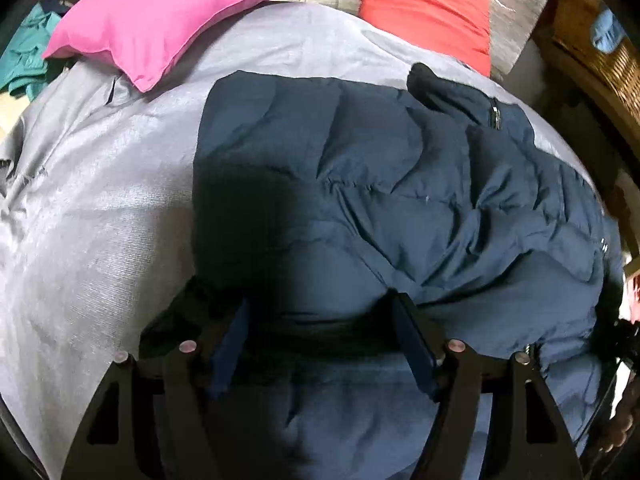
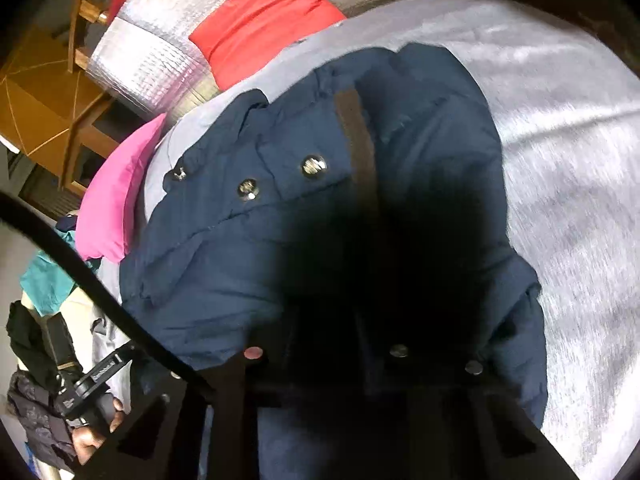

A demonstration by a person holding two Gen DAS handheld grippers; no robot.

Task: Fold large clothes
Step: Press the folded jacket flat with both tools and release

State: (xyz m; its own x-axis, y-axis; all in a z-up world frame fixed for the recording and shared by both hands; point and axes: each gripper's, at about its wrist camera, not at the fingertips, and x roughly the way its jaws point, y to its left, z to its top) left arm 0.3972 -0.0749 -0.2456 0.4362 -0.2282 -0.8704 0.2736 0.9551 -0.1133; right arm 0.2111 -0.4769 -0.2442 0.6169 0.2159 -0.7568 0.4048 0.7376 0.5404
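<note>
Between the two black fingers of my left gripper [image 1: 320,320] lies the near edge of a navy blue quilted puffer jacket [image 1: 400,184]; the jaws stand apart, one on either side of a dark band of the fabric, and neither pad presses on it. That jacket is spread across a pale grey bedsheet [image 1: 100,200] on the bed, its dark collar and a short zip toward the far right side.

Seen from my right wrist, the same jacket fills the view, with metal snap buttons [image 2: 314,167] on a flap and a brown strip [image 2: 358,140] running down its middle. My right gripper [image 2: 324,364] is lost in deep shadow against the cloth. Its jaws are drawn nearly together, but whether they pinch any of the jacket I cannot tell.

Farther back on the bed rest a bright pink pillow [image 1: 160,16] and a red cushion [image 1: 428,8] against a silvery quilted panel [image 2: 152,52]. Teal clothing [image 1: 28,52] lies off the bed's left side.
</note>
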